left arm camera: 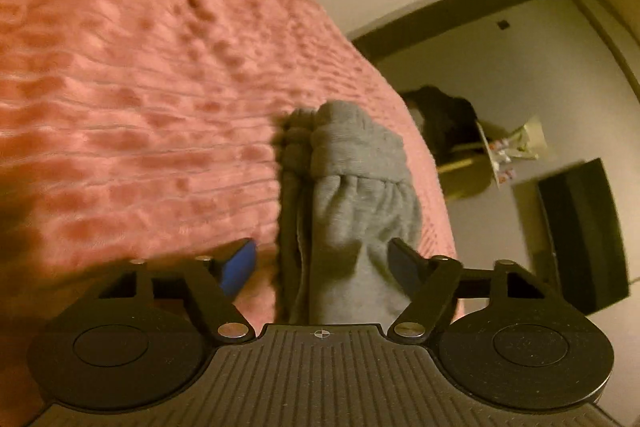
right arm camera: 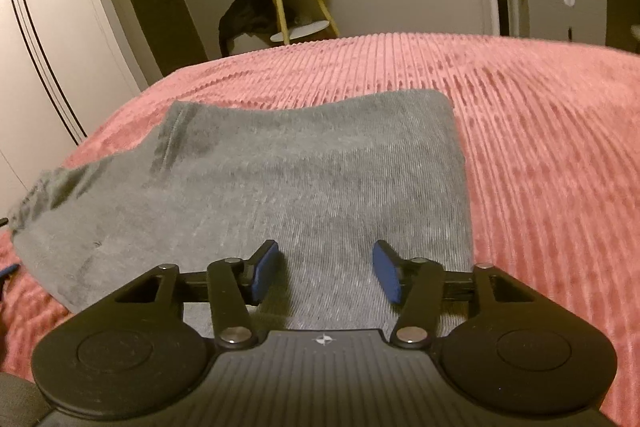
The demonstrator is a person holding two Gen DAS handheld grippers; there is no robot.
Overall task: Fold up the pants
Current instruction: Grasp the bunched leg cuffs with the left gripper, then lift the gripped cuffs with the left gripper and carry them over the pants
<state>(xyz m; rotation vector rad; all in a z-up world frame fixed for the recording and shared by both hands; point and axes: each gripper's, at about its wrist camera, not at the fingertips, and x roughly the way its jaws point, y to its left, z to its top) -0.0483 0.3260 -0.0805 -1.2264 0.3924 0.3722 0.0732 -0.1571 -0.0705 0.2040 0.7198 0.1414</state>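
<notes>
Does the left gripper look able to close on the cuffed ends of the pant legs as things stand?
Probably yes. The left gripper is open, and the gray pants' stacked legs already run between its fingers, the ribbed cuffs just ahead on the pink bedspread. Nothing blocks them.

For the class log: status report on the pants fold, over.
Left gripper open around gathered cuffs. Right gripper open over grey pants, flat on pink blanket. No obstruction.

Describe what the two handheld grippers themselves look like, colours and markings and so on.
The left gripper and right gripper look alike: black linkage arms on silver pivot pins, two round black discs beside a ribbed dark grey body bearing a small crosshair mark. The finger pads are flat blue pieces. No cables, hands or sleeves are visible.
</notes>
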